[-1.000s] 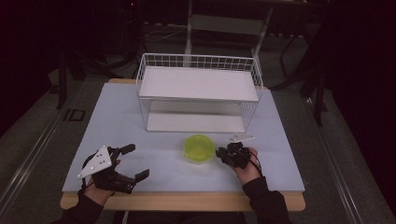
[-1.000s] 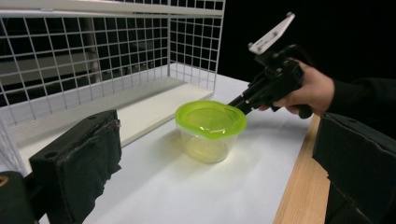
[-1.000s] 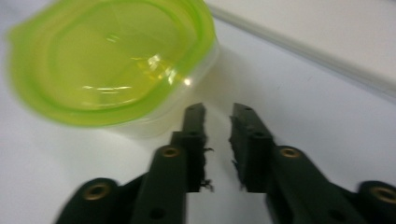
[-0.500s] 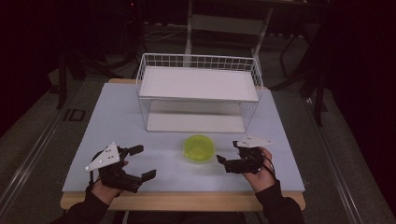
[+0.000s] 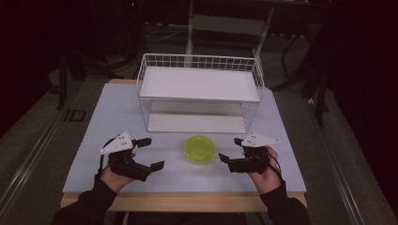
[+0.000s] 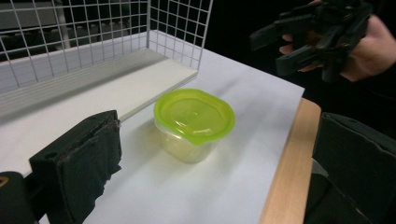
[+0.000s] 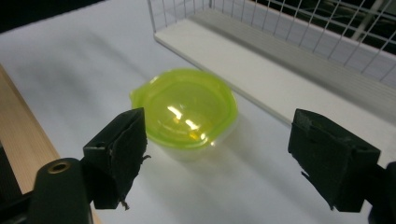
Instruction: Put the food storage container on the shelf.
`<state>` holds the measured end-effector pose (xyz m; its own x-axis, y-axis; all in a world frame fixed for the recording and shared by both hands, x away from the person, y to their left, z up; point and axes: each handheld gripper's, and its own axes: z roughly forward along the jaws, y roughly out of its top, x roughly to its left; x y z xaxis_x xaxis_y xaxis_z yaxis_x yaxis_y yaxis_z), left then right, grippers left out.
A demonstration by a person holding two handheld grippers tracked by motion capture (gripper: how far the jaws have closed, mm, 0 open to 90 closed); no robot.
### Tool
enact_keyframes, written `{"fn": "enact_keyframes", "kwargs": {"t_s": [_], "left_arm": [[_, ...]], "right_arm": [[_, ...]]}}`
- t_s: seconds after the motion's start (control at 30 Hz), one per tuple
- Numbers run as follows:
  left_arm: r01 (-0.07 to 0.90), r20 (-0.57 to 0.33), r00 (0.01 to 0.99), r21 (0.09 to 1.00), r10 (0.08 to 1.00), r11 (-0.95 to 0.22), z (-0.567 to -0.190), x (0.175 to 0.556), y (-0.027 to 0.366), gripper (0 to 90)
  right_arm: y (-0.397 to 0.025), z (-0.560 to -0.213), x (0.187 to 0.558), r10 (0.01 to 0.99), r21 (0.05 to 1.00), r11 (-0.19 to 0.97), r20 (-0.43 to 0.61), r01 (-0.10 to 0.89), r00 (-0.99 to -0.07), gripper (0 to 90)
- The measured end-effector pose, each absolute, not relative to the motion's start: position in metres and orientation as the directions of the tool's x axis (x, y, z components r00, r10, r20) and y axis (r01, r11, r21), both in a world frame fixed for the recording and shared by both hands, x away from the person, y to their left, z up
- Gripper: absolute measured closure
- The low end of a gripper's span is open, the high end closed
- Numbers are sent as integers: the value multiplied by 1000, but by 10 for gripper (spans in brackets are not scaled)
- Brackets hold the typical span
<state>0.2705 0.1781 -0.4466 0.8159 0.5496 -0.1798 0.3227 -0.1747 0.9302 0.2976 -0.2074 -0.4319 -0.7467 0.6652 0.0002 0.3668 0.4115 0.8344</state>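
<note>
High view: small clear tub with a lime-green lid (image 5: 200, 148) standing on the white-topped bench (image 5: 112, 122), near its front edge, between the two tongs and touching neither. Left tongs (image 5: 148, 153) spread wide to the tub's left, right tongs (image 5: 231, 150) likewise released to its right, both pointing inward at it. Behind the tub, a white wire basket rack (image 5: 199, 93) with a white shelf board on top and another at its base, both bare. Open bench surface left and right of the rack; a strip of bare wooden edge (image 5: 183, 200) along the front. Nothing lying between either tongs and the tub.

Left gripper view: tub (image 6: 194, 123) ahead, lid pressed on, contents too faint to tell. Own left tongs (image 6: 215, 163) parted wide, holding nothing. Rack's wire wall and base board (image 6: 93, 84) just behind the tub, close but apart. Right tongs (image 6: 280, 46) held in a hand beyond the tub, above the bench's far corner. Wooden edge (image 6: 289, 168) running down the right.

Right gripper view: tub (image 7: 187, 109) between and beyond the spread right tongs (image 7: 219, 154), lid glossy. Rack base board (image 7: 261, 60) behind it, separated by a narrow strip of bench. Wooden edge (image 7: 23, 135) at the left.
</note>
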Motion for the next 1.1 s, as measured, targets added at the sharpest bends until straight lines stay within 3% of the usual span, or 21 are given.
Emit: {"fn": "enact_keyframes", "kwargs": {"t_s": [0.27,0.37,0.67,0.8,0.87,1.1], "left_arm": [[338,-162,820,911,548,-236,-442,289,159,31],[358,-174,803,905,570,-228,-445,297,152,31],[504,-299,756,834,582,-226,-459,324,130,90],[588,-375,707,782,599,-204,-470,333,121,147],[625,-393,678,754,621,-205,-474,336,118,154],[707,-477,603,690,639,-152,-484,343,119,323]], "right_arm": [[-202,-427,309,676,831,391,33,397,-736,169],[-200,-427,314,673,820,356,106,447,-732,169],[-190,-444,337,701,732,284,282,619,-655,135],[-189,-450,345,720,706,255,317,661,-617,182],[-190,-452,350,724,688,245,338,683,-601,264],[-191,-460,364,729,621,204,419,756,-541,397]]}}
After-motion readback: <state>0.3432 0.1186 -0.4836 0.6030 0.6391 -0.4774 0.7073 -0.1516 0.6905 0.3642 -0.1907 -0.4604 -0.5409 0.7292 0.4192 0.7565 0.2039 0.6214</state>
